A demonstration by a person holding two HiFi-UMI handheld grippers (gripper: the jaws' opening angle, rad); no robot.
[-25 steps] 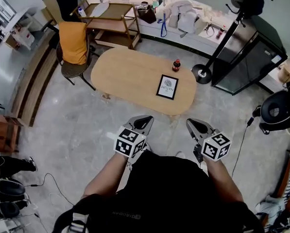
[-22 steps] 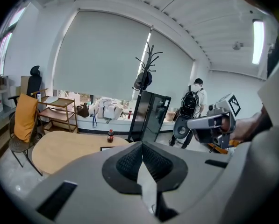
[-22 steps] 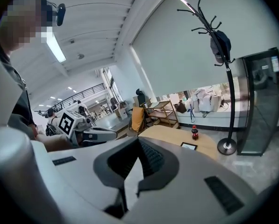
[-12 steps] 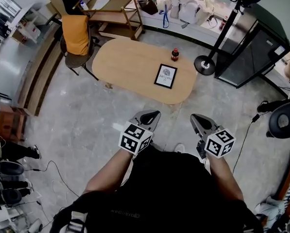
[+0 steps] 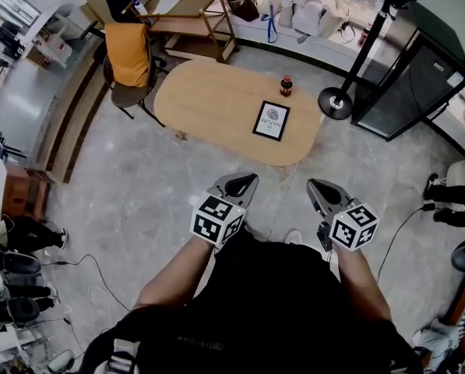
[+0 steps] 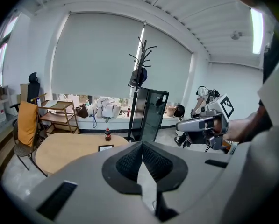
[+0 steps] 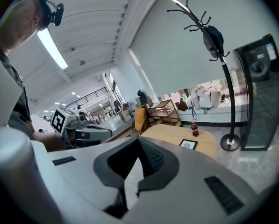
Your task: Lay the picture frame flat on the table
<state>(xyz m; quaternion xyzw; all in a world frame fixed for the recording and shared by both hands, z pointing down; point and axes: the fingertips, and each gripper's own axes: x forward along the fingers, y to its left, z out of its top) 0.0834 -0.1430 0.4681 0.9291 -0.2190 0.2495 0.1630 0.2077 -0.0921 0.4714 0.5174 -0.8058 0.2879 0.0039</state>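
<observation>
Hovering well apart from the worktop (image 5: 209, 107), the left hand-held gripper (image 5: 248, 181) and right hand-held gripper (image 5: 315, 185) are pressed together, empty; the picture frame (image 5: 271, 121) near its right end may strike the nearby cola bottle (image 5: 286, 86) if tipped carelessly.

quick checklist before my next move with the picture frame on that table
1. Left tool empty, jaws together: ok.
2. Right tool empty, jaws together: ok.
3. Picture frame in reach: not ok; both tools are over the floor, short of the table.
4. Frame lying flat: looks so from the head view, but cannot tell for sure.
5. Cola bottle upright, apart from the frame: ok.
</observation>
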